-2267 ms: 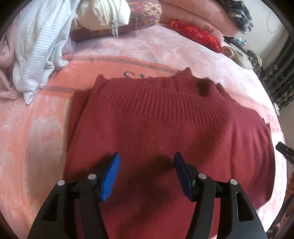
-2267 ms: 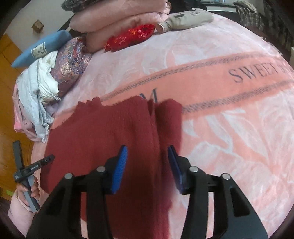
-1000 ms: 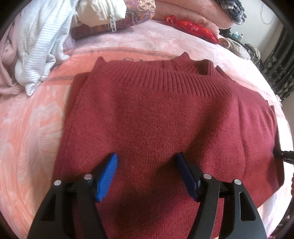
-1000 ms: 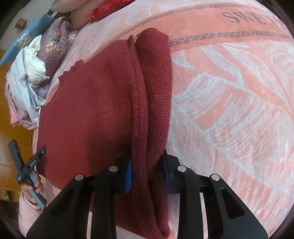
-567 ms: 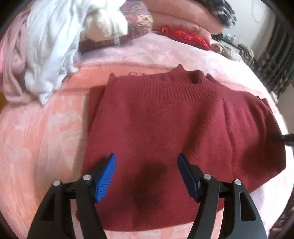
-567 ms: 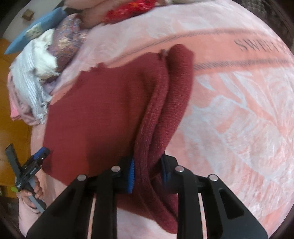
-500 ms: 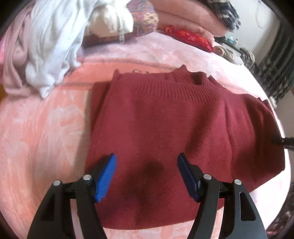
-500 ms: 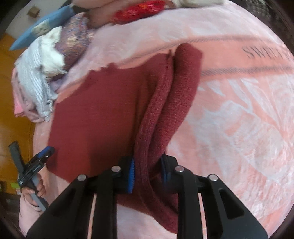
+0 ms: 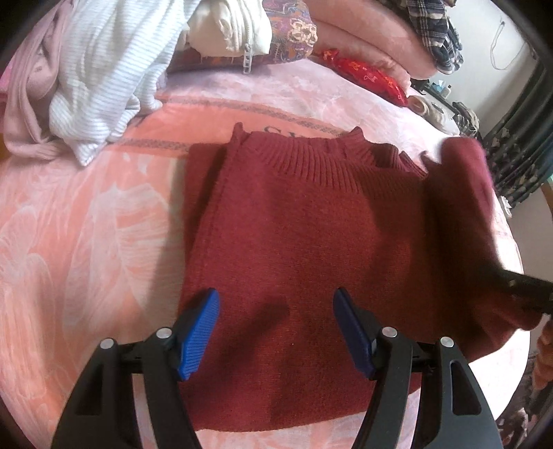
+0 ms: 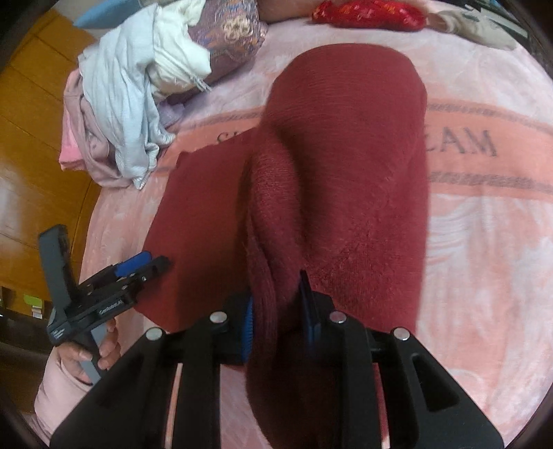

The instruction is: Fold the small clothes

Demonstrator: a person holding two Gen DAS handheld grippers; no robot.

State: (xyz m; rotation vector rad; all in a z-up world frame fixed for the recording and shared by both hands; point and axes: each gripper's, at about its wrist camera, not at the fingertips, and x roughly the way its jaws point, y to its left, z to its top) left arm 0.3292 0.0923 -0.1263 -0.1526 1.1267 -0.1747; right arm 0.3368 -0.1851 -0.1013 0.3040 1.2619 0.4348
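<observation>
A dark red knit sweater [image 9: 304,221] lies on the pink blanket [image 9: 86,221], ribbed collar at the far side. My left gripper [image 9: 274,328] is open and empty, hovering over the sweater's near hem. My right gripper [image 10: 276,312] is shut on the sweater's right edge [image 10: 273,221] and holds that side lifted, so it arches over the flat part [image 10: 193,221]. In the left wrist view the raised side [image 9: 459,193] shows at the right with the right gripper's black finger [image 9: 518,283]. In the right wrist view the left gripper [image 10: 138,267] is at the lower left.
A heap of white and pink clothes [image 9: 86,69] lies at the back left. A patterned cushion [image 9: 290,31], folded pink bedding [image 9: 363,38] and a red pouch [image 9: 366,74] line the back. A wooden floor [image 10: 31,145] lies beyond the bed's left edge.
My right gripper shut on the sweater's right edge, then lifted it up and over toward the left. My left gripper stayed open, drawing back slightly toward the hem.
</observation>
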